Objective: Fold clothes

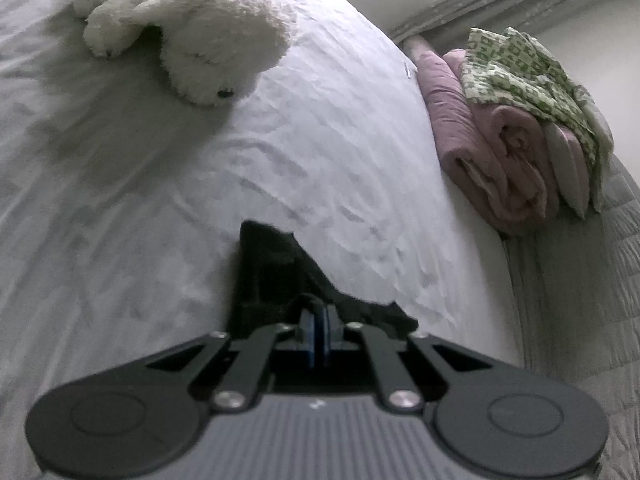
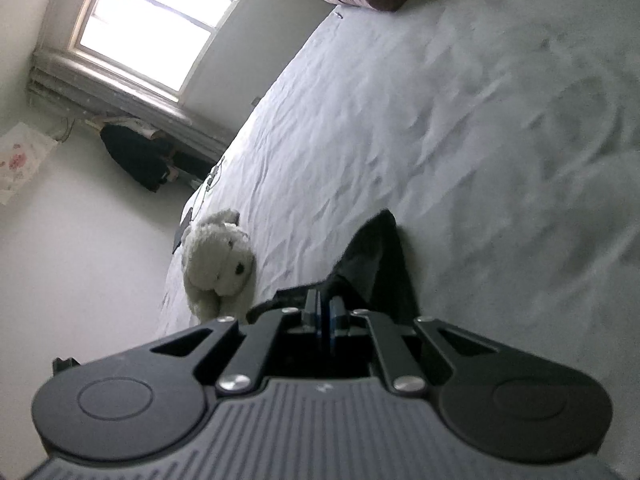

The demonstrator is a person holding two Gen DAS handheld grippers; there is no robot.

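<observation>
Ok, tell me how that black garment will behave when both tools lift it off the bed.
The black garment will likely droop: it already folds and hangs limply from the shut left tool and right tool. It looks thin, so probably light. It will probably drag on the wrinkled white sheet.

A black garment [image 1: 272, 268] hangs pinched at two points above a white bed sheet [image 1: 320, 152], its dark cloth bunched and creased where it is caught. In the left wrist view a tall fold stands up from the pinch, its top edge squared off, while a lower flap trails off to the right and ends in a ragged tip. In the right wrist view the same black cloth [image 2: 376, 264] rises in a pointed peak, one face catching grey light, the other in deep shadow. The fabric looks soft and matte; how much of it drapes below cannot be seen.
</observation>
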